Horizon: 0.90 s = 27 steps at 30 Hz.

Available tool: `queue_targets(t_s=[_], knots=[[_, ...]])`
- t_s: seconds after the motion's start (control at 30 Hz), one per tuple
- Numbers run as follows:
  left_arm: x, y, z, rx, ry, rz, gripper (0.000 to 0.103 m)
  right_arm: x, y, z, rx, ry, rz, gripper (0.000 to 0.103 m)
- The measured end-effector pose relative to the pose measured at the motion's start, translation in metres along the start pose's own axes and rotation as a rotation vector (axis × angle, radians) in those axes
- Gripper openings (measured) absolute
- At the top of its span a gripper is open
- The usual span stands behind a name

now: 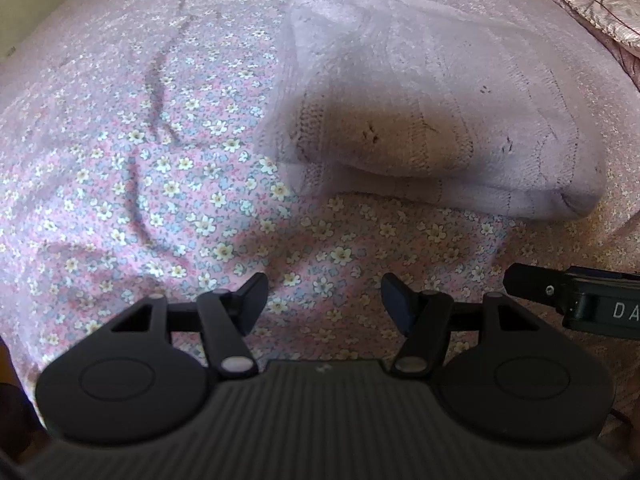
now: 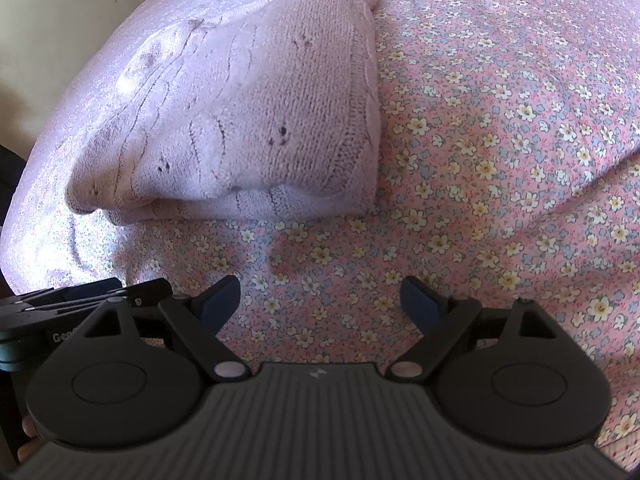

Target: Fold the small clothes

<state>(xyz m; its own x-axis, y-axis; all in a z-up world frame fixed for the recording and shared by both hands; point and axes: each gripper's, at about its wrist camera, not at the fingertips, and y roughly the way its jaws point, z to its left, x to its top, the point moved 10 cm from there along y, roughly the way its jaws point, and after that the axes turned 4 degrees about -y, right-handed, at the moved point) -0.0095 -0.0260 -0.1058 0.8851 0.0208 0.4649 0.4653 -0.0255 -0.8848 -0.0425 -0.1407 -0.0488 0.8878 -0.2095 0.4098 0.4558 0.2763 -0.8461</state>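
Observation:
A pale lilac knitted garment (image 1: 432,120) lies folded in layers on the floral bedsheet (image 1: 160,184). In the right wrist view the garment (image 2: 248,120) sits at upper left on the sheet (image 2: 500,140). My left gripper (image 1: 324,300) is open and empty, hovering over the sheet just short of the garment's near edge. My right gripper (image 2: 320,300) is open and empty too, over bare sheet below the garment's near right corner. The right gripper's body (image 1: 576,300) shows at the right edge of the left wrist view, and the left gripper's body (image 2: 80,296) at the left edge of the right wrist view.
The pink floral sheet is creased at the left (image 1: 152,92). A quilted pink cover (image 1: 592,0) lies at the far right corner of the bed. A cream wall (image 2: 52,12) stands beyond the bed's left edge.

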Motion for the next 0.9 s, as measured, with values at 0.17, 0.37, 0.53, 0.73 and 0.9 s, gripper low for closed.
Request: queue_targets(t_s=[0.17,0.37,0.53,0.73,0.9], knots=[[0.0005,-0.0006,0.0005,0.001,0.003,-0.002,0.064,-0.0002,-0.0003,-0.0003,0.0,-0.001,0.0,0.092],[0.0002,0.0004,0.0006,0.002,-0.001,0.001,0.064,-0.0011,-0.0012,-0.0008,-0.001,-0.001,0.0,0.092],[0.0004,0.0005,0.0006,-0.001,-0.002,-0.001,0.064,-0.0009,-0.001,-0.0003,-0.001,-0.001,0.0,0.092],[0.0008,-0.0009,0.0012,-0.002,-0.003,-0.005,0.064,-0.0012,-0.0012,-0.0004,-0.001,-0.001,0.0,0.092],[0.0003,-0.0012,0.0008,-0.002,-0.005,-0.004,0.064,-0.0014,-0.0012,-0.0004,-0.001,-0.003,0.0,0.092]])
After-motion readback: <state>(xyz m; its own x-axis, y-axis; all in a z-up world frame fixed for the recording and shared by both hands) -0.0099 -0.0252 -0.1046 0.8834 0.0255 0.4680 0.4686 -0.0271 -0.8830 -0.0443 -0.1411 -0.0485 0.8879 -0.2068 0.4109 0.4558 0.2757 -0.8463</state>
